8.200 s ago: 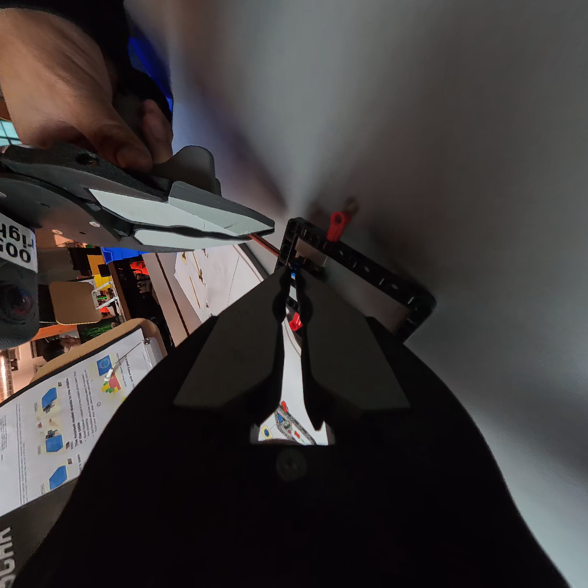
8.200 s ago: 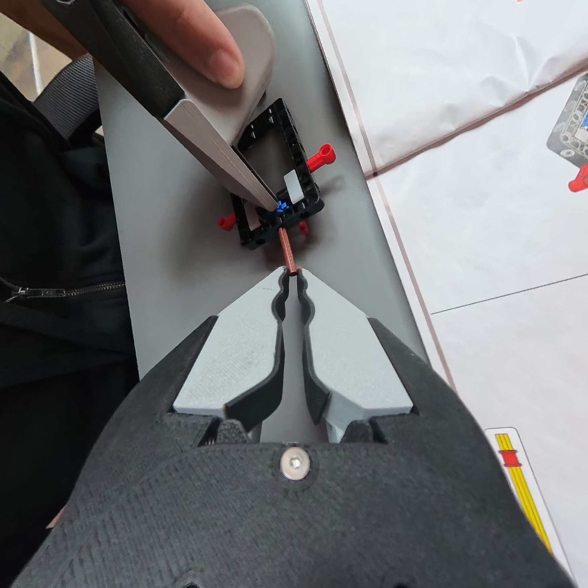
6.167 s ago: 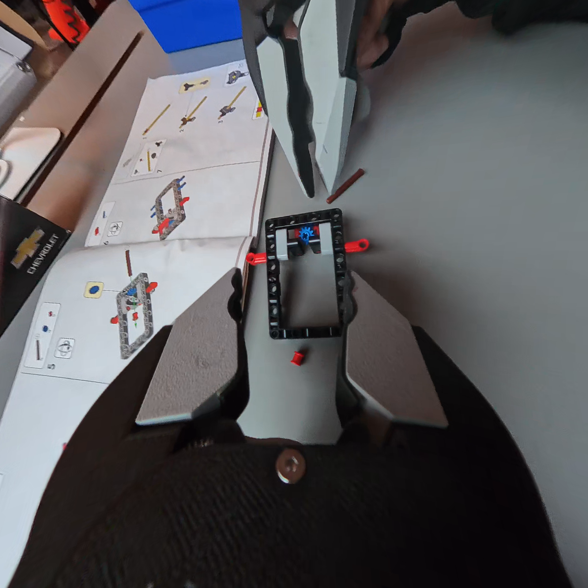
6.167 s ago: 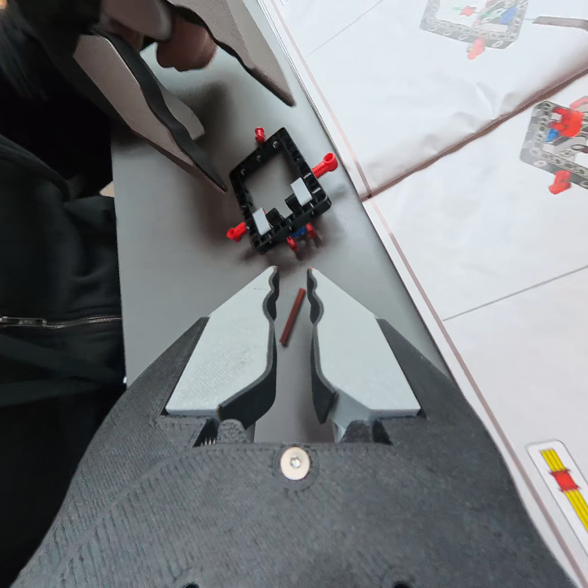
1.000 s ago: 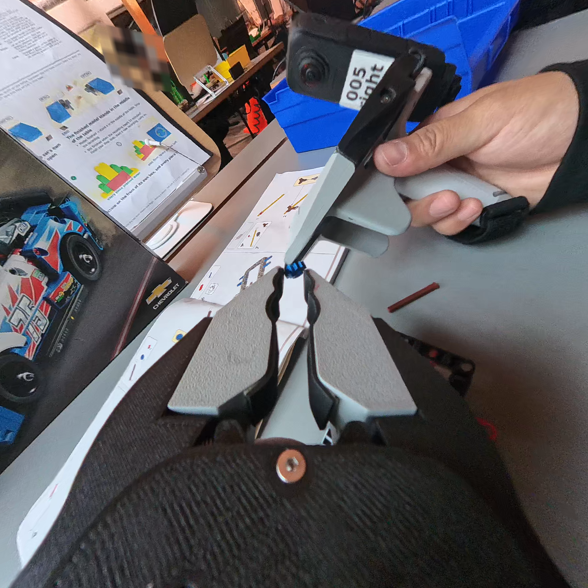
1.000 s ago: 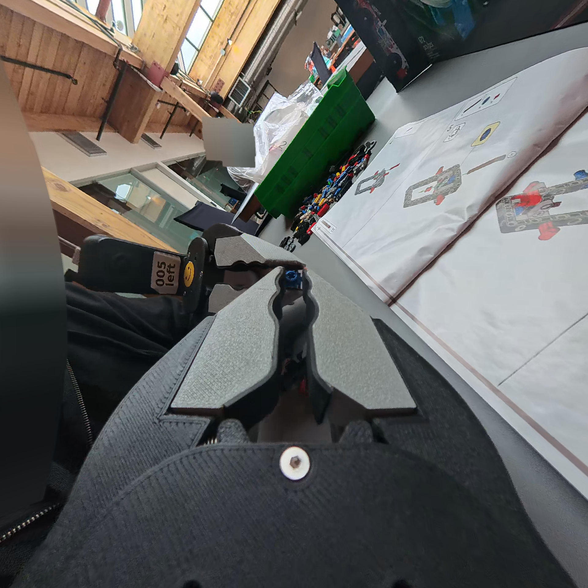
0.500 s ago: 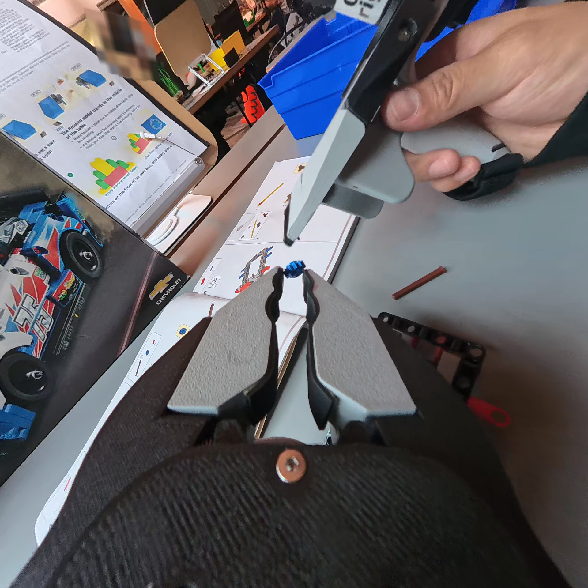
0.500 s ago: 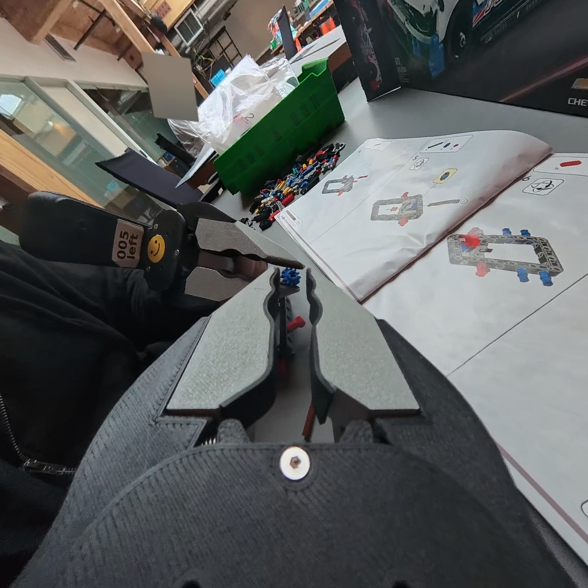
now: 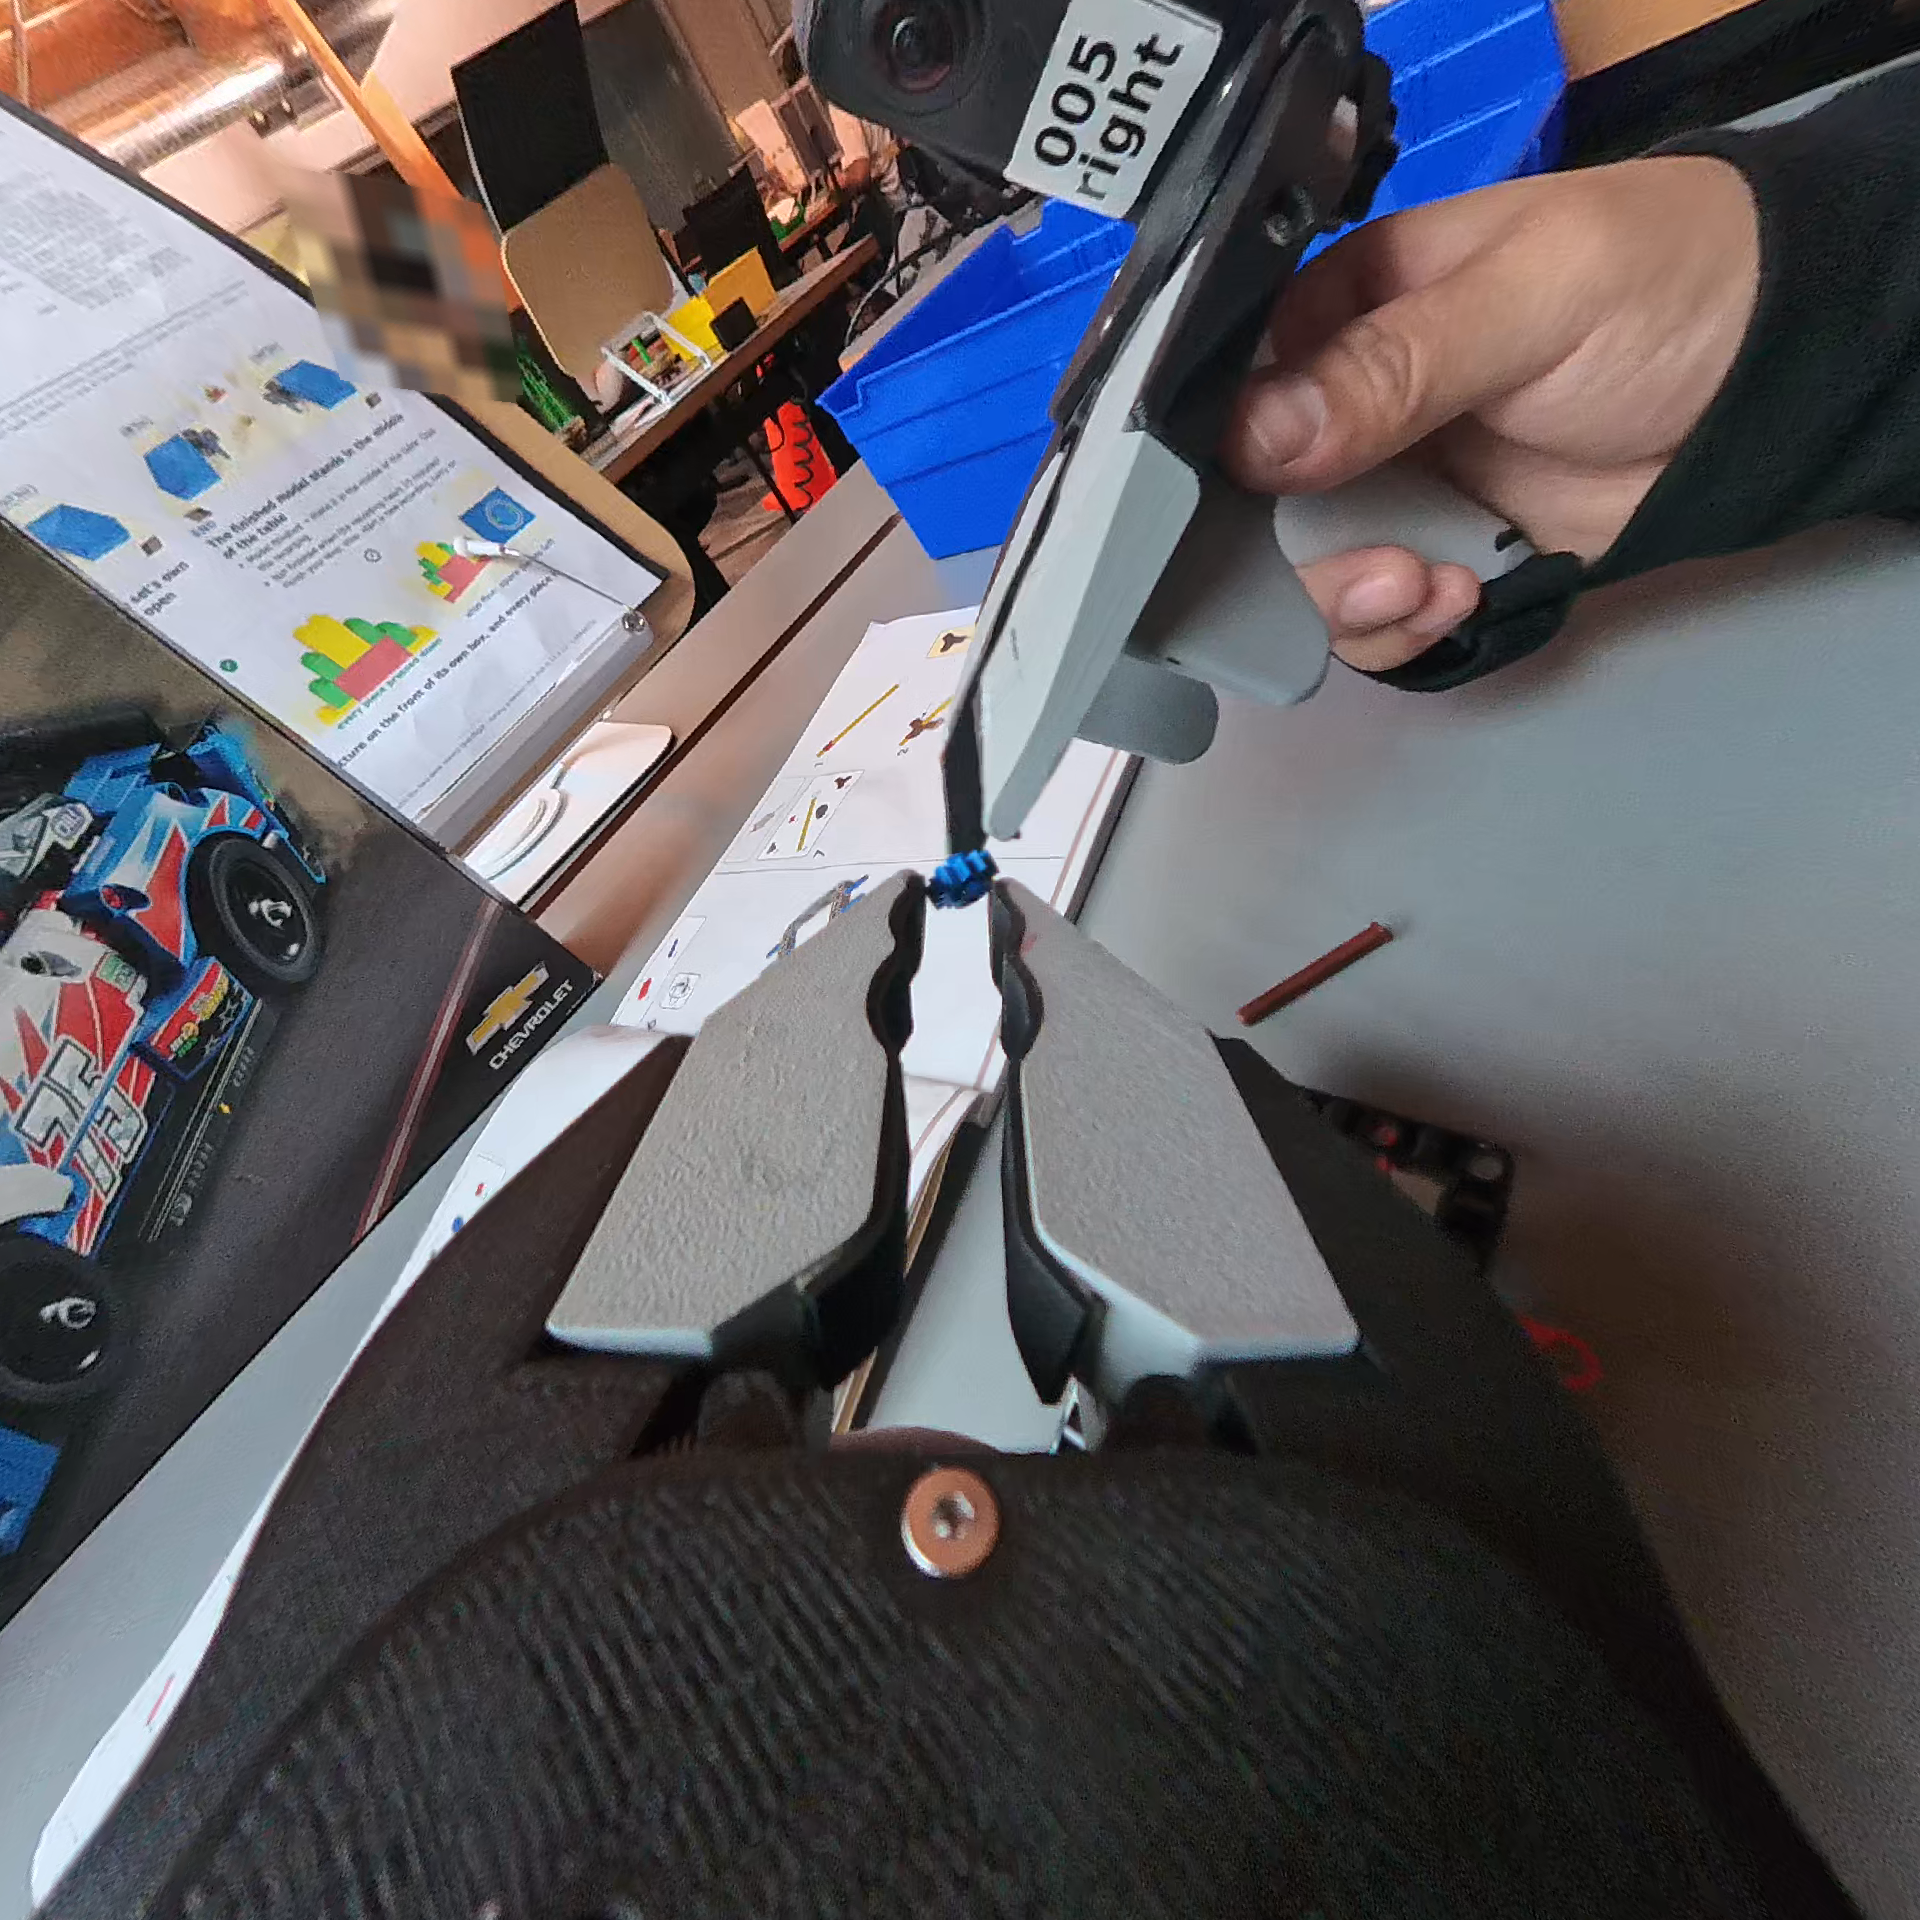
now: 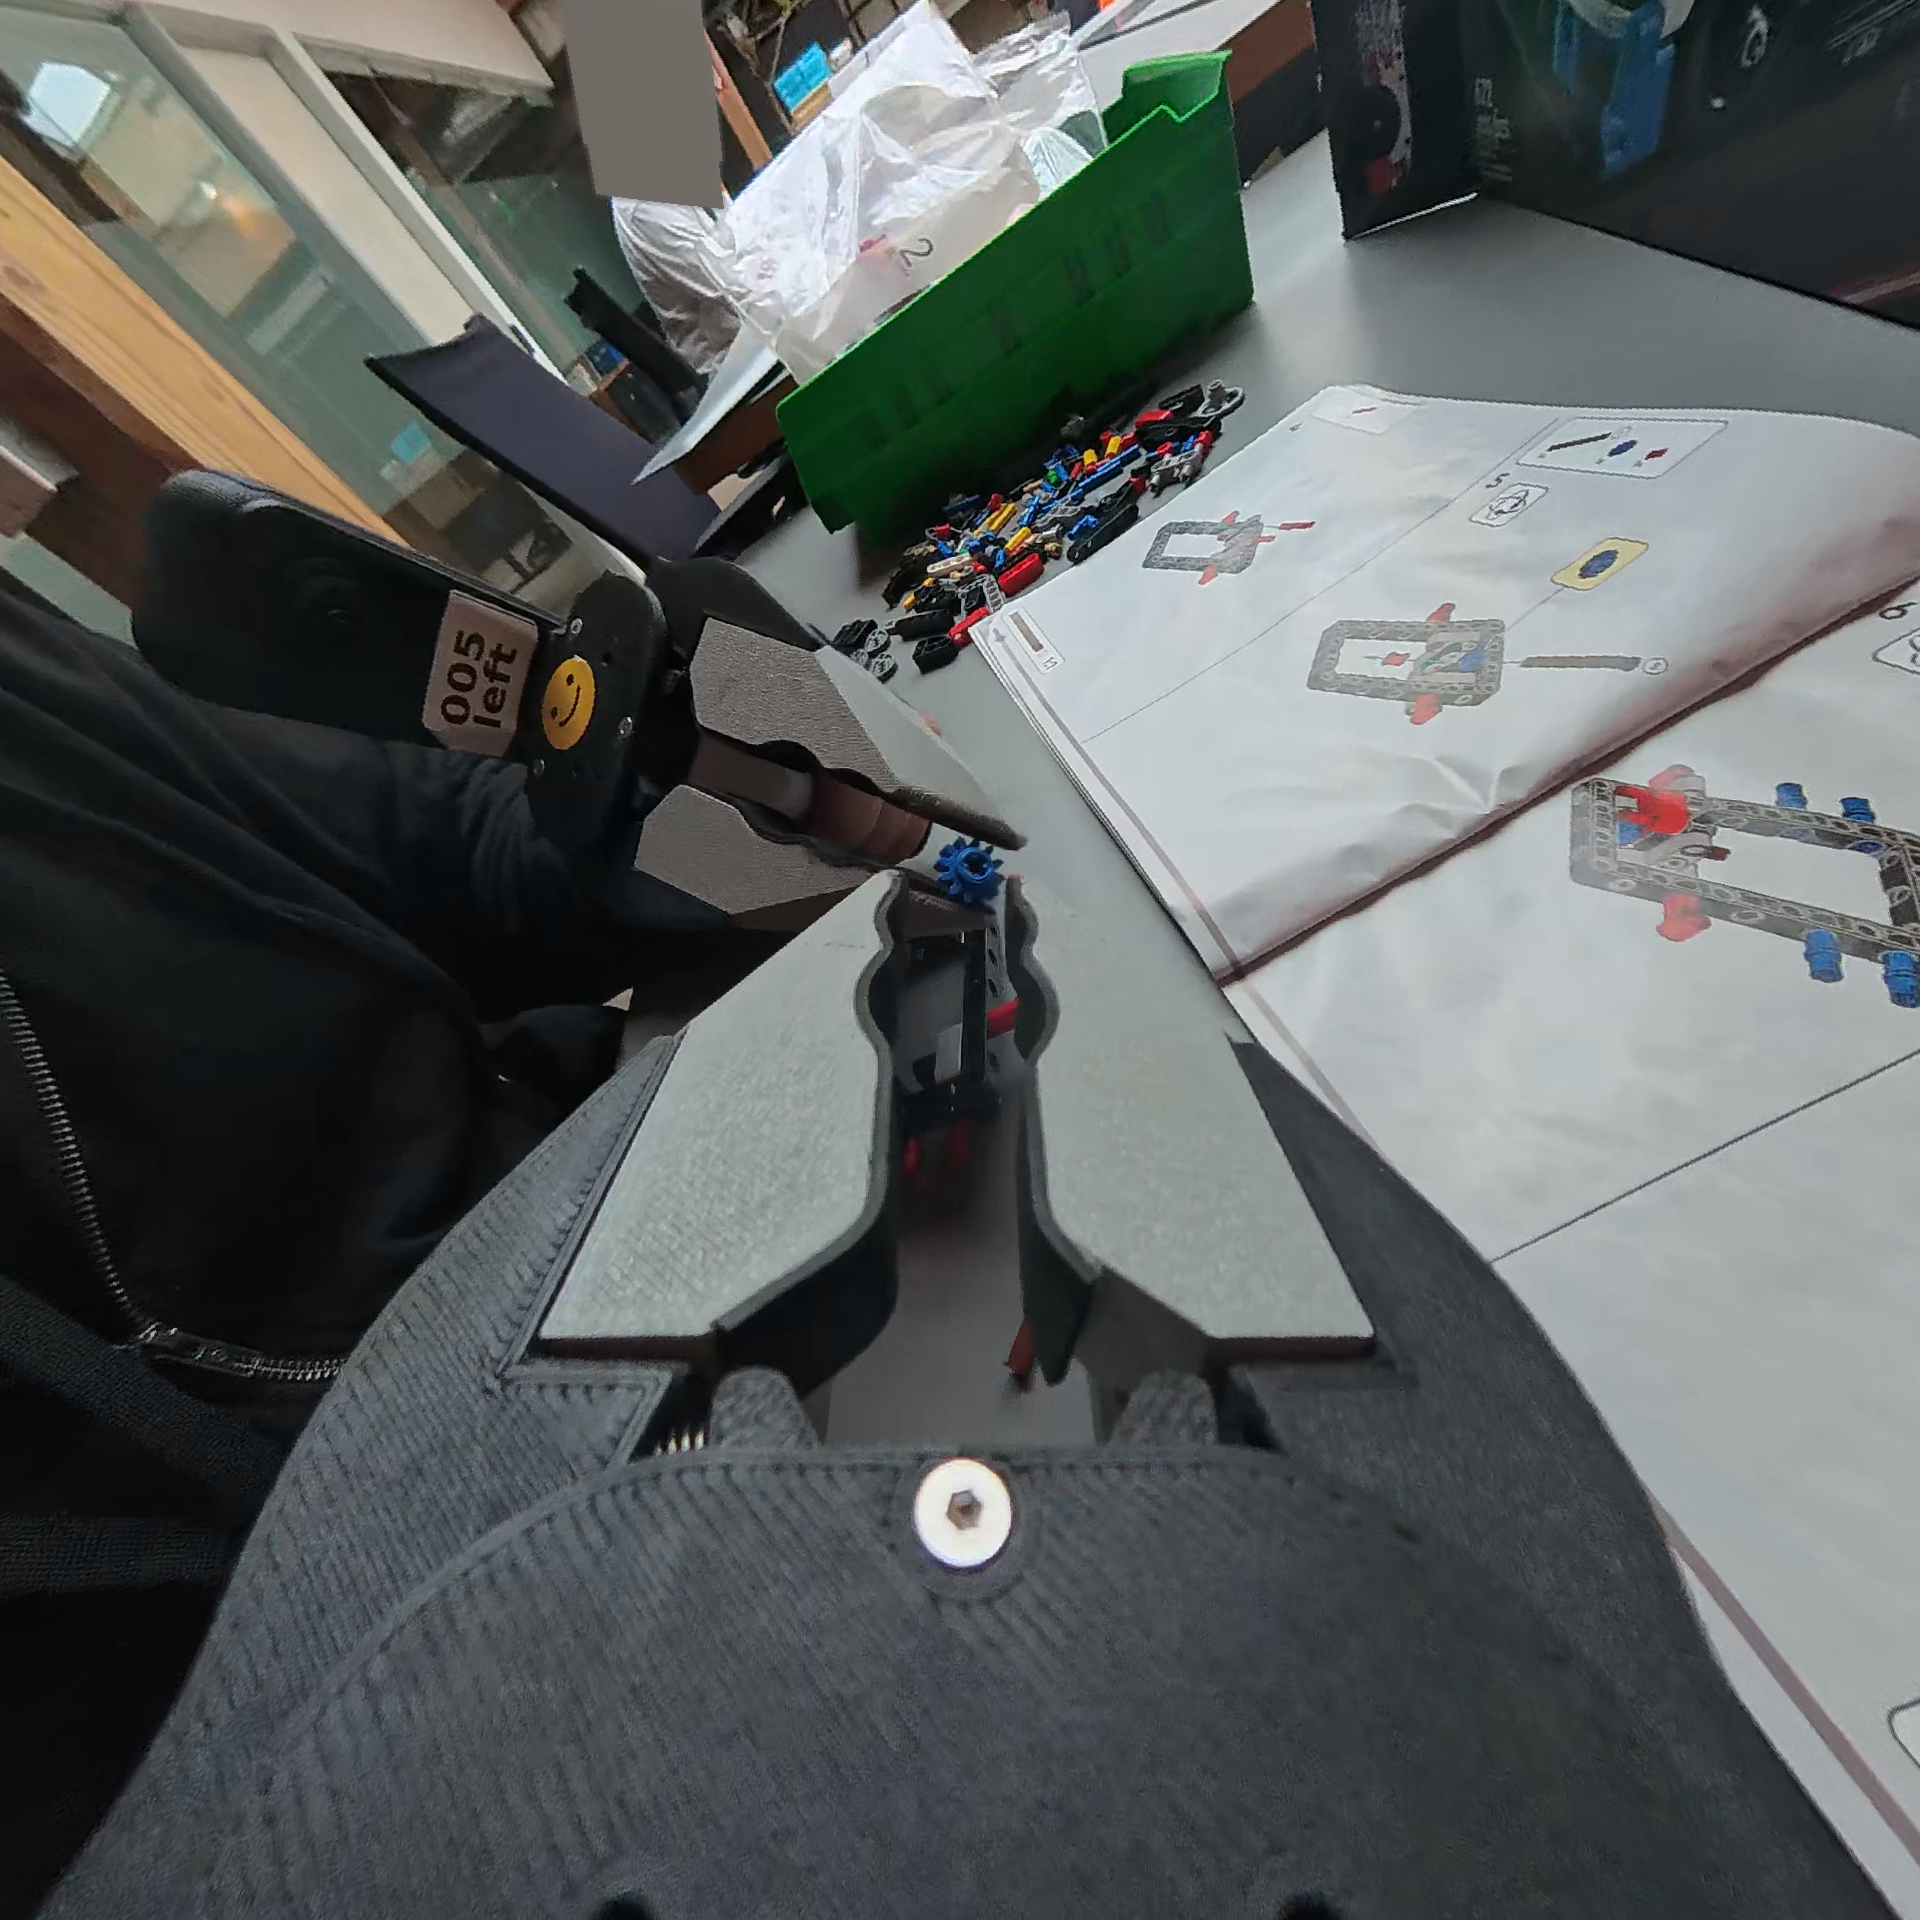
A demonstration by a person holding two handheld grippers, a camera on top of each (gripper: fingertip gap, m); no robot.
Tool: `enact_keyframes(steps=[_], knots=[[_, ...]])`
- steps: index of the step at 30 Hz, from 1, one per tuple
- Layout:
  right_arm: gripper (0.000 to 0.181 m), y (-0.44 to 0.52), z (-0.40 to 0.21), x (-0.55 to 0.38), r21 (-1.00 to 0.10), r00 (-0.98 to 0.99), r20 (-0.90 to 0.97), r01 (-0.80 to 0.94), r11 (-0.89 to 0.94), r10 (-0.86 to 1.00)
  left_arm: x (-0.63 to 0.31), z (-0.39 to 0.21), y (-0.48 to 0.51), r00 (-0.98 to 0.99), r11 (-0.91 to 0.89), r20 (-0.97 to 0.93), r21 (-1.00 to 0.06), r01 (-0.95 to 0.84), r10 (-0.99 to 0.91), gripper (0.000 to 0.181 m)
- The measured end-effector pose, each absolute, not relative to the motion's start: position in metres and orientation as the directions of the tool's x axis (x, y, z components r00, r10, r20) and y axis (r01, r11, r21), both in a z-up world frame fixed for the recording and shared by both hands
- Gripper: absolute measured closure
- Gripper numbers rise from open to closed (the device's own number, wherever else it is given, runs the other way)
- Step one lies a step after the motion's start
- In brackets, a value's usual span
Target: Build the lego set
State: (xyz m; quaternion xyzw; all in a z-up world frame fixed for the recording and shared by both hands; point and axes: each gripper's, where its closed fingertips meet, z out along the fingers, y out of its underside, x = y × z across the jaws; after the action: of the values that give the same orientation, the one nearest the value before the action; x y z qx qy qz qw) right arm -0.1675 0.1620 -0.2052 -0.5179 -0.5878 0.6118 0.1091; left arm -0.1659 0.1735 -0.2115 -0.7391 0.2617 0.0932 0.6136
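Left gripper has the small blue gear pinched right at its tips, jaws clamped on it and lifted clear of the desk. And here's the change: the right gripper, which backed off half a second ago, has dropped back down so its tips sit just above the gear, nearly touching it. In the right wrist view its jaws stand slightly apart, gripping nothing, with the gear showing just past them. That looks like a hand-over or a re-grip in mid-air, probably to turn the gear so its hole faces the right way.

The black frame lies on the desk behind the left gripper, near the person's edge, a red pin jutting from its side. The brown axle lies loose on the bare desk, well apart from the frame, just beside the open instruction booklet. So gear, axle and frame are all separate, and the axle-through-gear step is not yet done. A tiny gear between two sets of tips could easily slip
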Motion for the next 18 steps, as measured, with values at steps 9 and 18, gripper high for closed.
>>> enact_keyframes(steps=[9,18], knots=[[0.171,0.151,-0.206,-0.162,-0.768,-0.487,-0.617,0.543,-0.339,0.617,-0.154,-0.211,0.167,0.787,-0.038,-0.524,-0.824,-0.565,-0.327,0.171],[0.172,0.149,-0.207,-0.161,-0.738,-0.486,-0.659,0.567,-0.367,0.574,-0.153,-0.211,0.166,0.778,-0.027,-0.529,-0.821,-0.571,-0.339,0.171]])
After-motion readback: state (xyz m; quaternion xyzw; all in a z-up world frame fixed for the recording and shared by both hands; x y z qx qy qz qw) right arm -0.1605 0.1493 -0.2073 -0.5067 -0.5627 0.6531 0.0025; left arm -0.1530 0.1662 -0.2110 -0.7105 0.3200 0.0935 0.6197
